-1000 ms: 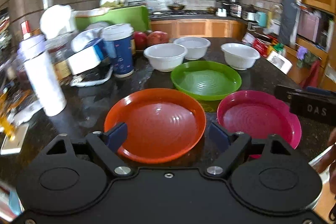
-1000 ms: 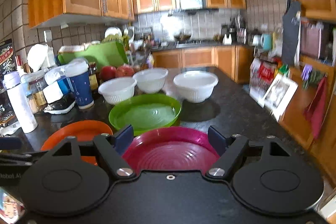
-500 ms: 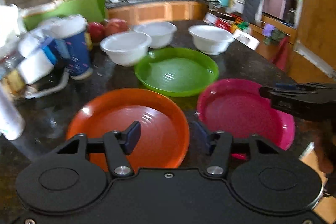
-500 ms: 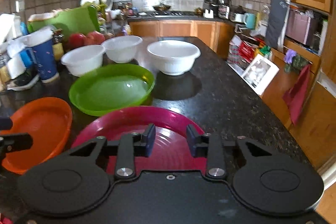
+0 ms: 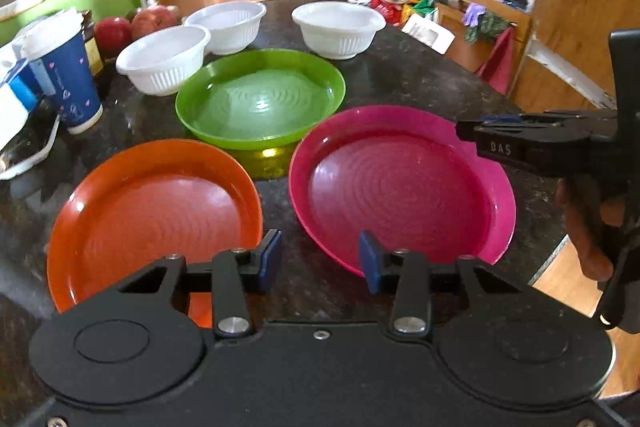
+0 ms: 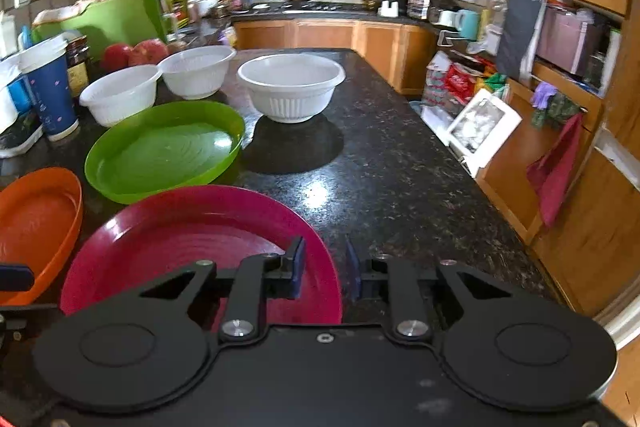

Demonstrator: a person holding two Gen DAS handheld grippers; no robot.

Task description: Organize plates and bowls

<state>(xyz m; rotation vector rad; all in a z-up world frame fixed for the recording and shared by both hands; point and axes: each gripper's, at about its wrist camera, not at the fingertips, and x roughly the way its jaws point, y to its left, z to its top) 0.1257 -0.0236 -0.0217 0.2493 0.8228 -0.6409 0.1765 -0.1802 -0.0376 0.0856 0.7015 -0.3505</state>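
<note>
3 plates and 3 white bowls sit on the dark stone desk [image 6: 400, 163], none stacked yet. The orange plate [image 5: 156, 215] lies nearest on the left, the pink plate [image 5: 400, 187] just beside it on the right, and the green plate [image 5: 260, 99] behind and between them. Further back stand the left bowl [image 5: 162, 61], the middle bowl [image 5: 226, 23] touching it or nearly so, and the right bowl [image 5: 338, 27] set apart.

The right gripper [image 6: 322, 273] straddles the pink plate's near-right rim — 1 blue pad inside the rim, the other outside — with a narrow gap between the pads, so it is not yet clamped. The left gripper [image 5: 318, 261] hangs over bare desk between the orange and pink plates, its pads parted wide and holding nothing.

The step in hand looks like the first pickup: seizing the pink plate by its rim. The next move probably calls for closing the pads squarely on that thin edge, then lifting level and setting the plate onto another — a shallow bite on smooth plastic could let it tip or slip.
</note>
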